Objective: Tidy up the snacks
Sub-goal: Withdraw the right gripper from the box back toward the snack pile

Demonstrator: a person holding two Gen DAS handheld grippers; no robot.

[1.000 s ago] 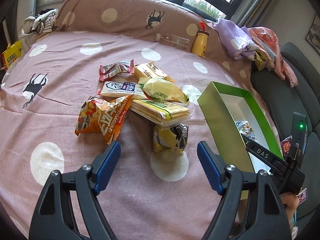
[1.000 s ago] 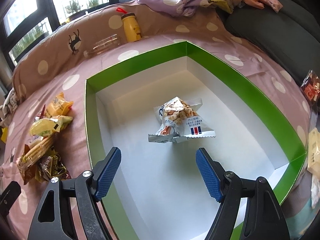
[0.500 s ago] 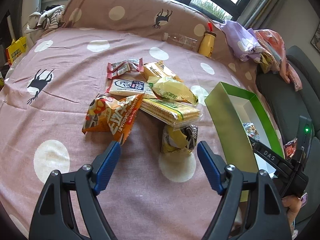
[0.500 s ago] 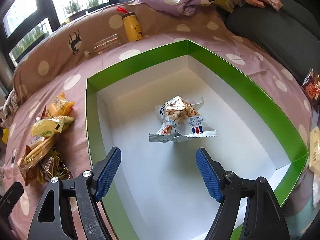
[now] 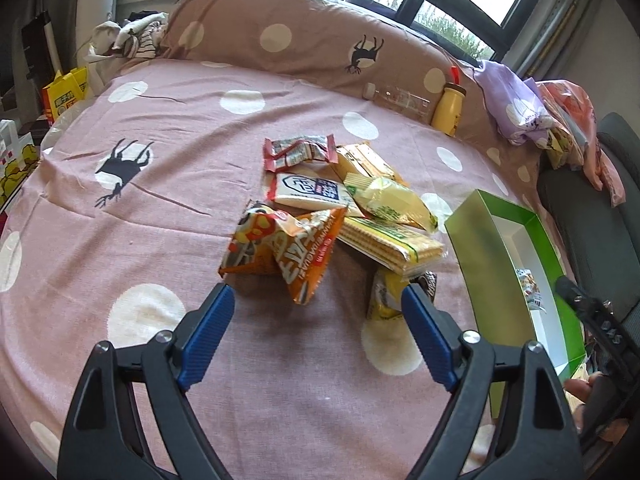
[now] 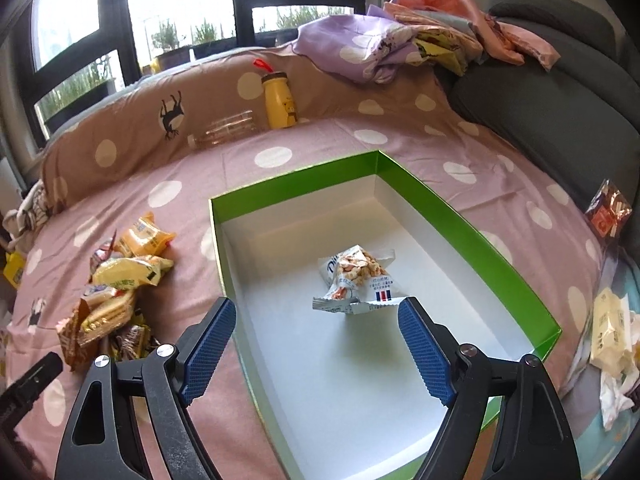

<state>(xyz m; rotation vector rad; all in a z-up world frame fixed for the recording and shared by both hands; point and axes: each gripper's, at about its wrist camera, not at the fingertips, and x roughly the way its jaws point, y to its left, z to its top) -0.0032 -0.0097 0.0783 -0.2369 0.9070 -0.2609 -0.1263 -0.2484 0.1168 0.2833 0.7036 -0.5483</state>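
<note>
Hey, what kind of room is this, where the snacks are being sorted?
Likely a home bedroom or living room: a polka-dot bedsheet covers the surface, bunched bedding lies by a grey sofa, and large windows sit behind.

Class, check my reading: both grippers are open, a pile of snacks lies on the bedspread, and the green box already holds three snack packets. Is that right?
Not quite. The green box holds only one snack packet, as the right wrist view shows. The rest stands: left gripper and right gripper are open, and the snack pile lies on the bedspread.
</note>
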